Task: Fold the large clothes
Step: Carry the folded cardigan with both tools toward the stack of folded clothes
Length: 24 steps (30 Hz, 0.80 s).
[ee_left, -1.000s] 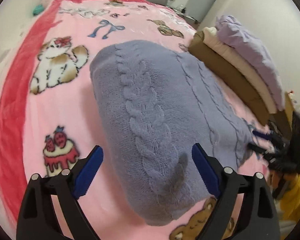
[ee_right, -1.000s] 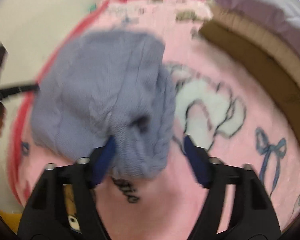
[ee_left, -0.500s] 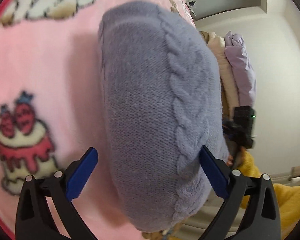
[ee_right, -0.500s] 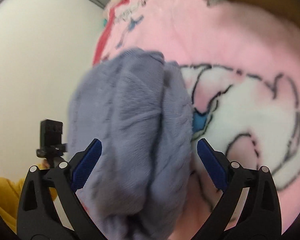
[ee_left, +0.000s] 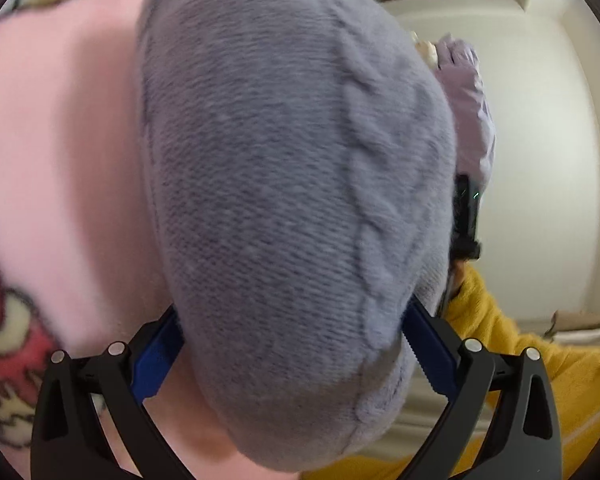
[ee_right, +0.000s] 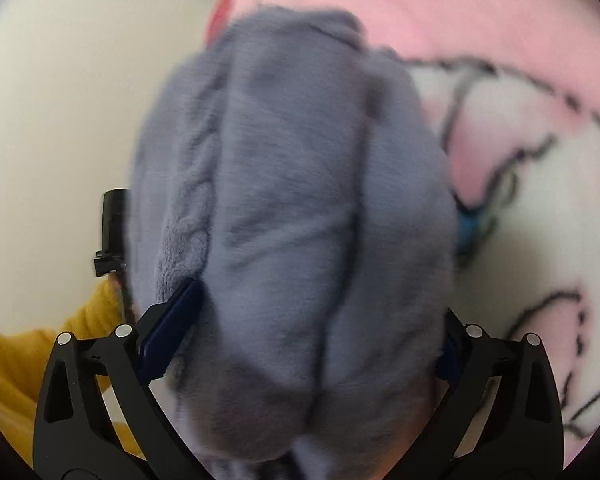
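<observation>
A folded lavender-grey cable-knit sweater (ee_left: 292, 184) fills the left wrist view. It also fills the right wrist view (ee_right: 300, 208). My left gripper (ee_left: 292, 344) has its jaws wide apart, with the thick bundle sitting between them at one end. My right gripper (ee_right: 312, 328) is likewise wide apart around the opposite end of the bundle. The blue fingers (ee_left: 160, 352) touch the sweater's sides. Each gripper shows as a black block past the sweater in the other's view. The sweater lies over a pink printed blanket (ee_left: 60, 160).
A stack with a pale purple garment (ee_left: 466, 100) stands behind the sweater by a white wall. My yellow sleeve (ee_left: 540, 360) is at lower right and shows in the right wrist view (ee_right: 16, 360). The blanket's red border (ee_right: 222, 12) runs along the bed edge.
Both grippers have pushed in from opposite ends, so the sweater bundle now sits between each pair of open jaws. The views have tipped from the bed toward the walls.
</observation>
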{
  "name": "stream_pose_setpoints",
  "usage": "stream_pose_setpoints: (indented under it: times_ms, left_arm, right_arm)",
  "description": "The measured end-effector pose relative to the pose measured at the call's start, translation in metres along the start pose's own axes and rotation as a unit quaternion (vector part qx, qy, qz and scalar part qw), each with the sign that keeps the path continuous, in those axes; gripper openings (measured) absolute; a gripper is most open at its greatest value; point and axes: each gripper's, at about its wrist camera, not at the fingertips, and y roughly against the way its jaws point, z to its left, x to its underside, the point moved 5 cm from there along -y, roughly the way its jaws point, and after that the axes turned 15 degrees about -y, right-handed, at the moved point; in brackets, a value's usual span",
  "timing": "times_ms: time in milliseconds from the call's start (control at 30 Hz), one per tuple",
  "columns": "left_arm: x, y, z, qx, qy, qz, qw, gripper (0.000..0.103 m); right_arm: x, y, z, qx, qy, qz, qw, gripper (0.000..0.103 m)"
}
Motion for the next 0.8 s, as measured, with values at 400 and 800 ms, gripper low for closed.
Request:
stream_pose_setpoints:
  times_ms: [400, 800]
  left_arm:
    - [0.000, -0.026, 0.008, 0.040, 0.041, 0.003, 0.9983, 0.099]
    - [-0.001, 0.008, -0.039, -0.061, 0.091, -0.096, 0.9894, 0.059]
  right_arm:
    - [-0.008, -0.061, 0.013, 0.049, -0.052, 0.051, 0.996, 0.093]
    - [0.011, -0.038, 0.085, 0.146, -0.006, -0.052, 0.988, 0.039]
